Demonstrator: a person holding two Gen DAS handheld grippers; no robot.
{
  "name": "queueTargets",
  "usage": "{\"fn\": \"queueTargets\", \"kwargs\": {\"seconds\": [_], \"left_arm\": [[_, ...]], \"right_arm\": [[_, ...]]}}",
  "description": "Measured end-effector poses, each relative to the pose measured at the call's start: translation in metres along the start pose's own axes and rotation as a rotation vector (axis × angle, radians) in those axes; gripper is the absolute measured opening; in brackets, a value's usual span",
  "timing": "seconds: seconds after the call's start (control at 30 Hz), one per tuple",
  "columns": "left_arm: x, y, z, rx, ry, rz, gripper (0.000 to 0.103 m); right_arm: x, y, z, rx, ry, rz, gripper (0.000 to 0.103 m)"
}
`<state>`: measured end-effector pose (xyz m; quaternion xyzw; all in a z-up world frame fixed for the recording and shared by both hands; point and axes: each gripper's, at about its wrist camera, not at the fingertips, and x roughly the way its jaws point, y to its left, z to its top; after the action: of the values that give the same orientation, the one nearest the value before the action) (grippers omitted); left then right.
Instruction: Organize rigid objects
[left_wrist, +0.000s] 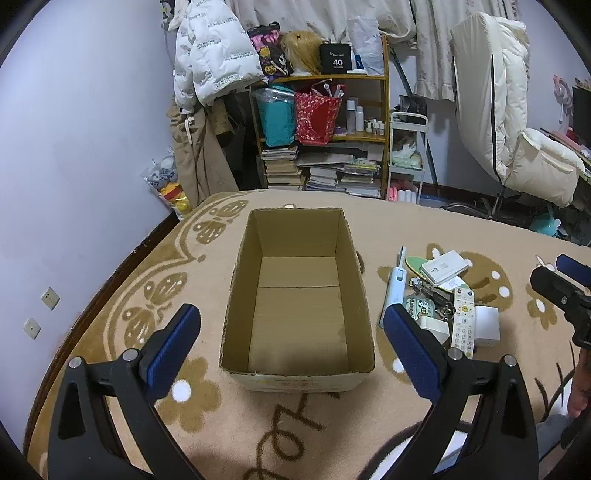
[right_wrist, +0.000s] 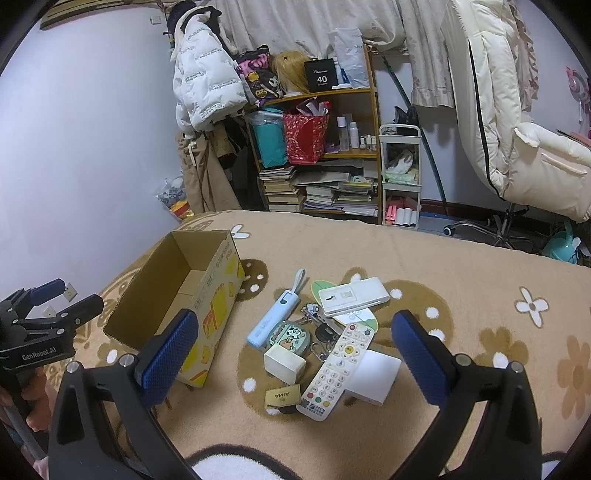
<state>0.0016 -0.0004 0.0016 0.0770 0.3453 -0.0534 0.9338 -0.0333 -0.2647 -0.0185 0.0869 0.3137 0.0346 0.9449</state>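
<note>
An empty cardboard box (left_wrist: 299, 306) stands open on a beige patterned blanket, and the right wrist view shows the same box (right_wrist: 177, 291) at the left. To its right lies a pile of rigid items: a white remote (right_wrist: 336, 373), a white square box (right_wrist: 373, 376), a small cream cube (right_wrist: 284, 363), a light blue tube (right_wrist: 273, 319), a flat white device (right_wrist: 354, 295), a round cartoon tag (right_wrist: 290, 338), keys (right_wrist: 323, 332) and a gold label (right_wrist: 282, 397). My left gripper (left_wrist: 291, 347) hangs open over the box. My right gripper (right_wrist: 295, 354) hangs open above the pile, holding nothing.
The blanket (right_wrist: 461, 280) covers a bed whose far edge drops to the floor. Beyond stand a bookshelf (right_wrist: 321, 147) stacked with books and bags, a small white cart (right_wrist: 400, 177) and a padded chair (right_wrist: 517, 129). A hand (left_wrist: 580, 384) grips the right tool.
</note>
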Motion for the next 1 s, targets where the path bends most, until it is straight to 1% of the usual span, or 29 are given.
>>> {"fn": "queueTargets", "kwargs": {"seconds": [0.17, 0.23, 0.43, 0.6, 0.67, 0.8, 1.0], "left_arm": [[0.014, 0.0, 0.009, 0.019, 0.035, 0.004, 0.099], [0.02, 0.001, 0.012, 0.021, 0.047, -0.001, 0.099], [0.05, 0.011, 0.024, 0.007, 0.123, 0.0, 0.099], [0.069, 0.016, 0.031, 0.036, 0.15, 0.032, 0.099], [0.075, 0.019, 0.034, 0.038, 0.162, 0.028, 0.099], [0.096, 0.028, 0.035, 0.011, 0.216, 0.019, 0.099], [0.131, 0.04, 0.024, -0.05, 0.315, 0.011, 0.099]], "right_arm": [[0.006, -0.004, -0.003, 0.007, 0.012, -0.011, 0.103], [0.016, -0.002, -0.003, 0.015, 0.025, -0.015, 0.103], [0.034, -0.005, 0.002, 0.018, 0.06, -0.036, 0.103], [0.053, -0.01, 0.005, 0.02, 0.097, -0.058, 0.103], [0.06, -0.013, 0.005, 0.015, 0.111, -0.069, 0.103], [0.075, -0.021, 0.005, 0.02, 0.146, -0.094, 0.103], [0.096, -0.037, -0.001, 0.046, 0.202, -0.133, 0.103]]}}
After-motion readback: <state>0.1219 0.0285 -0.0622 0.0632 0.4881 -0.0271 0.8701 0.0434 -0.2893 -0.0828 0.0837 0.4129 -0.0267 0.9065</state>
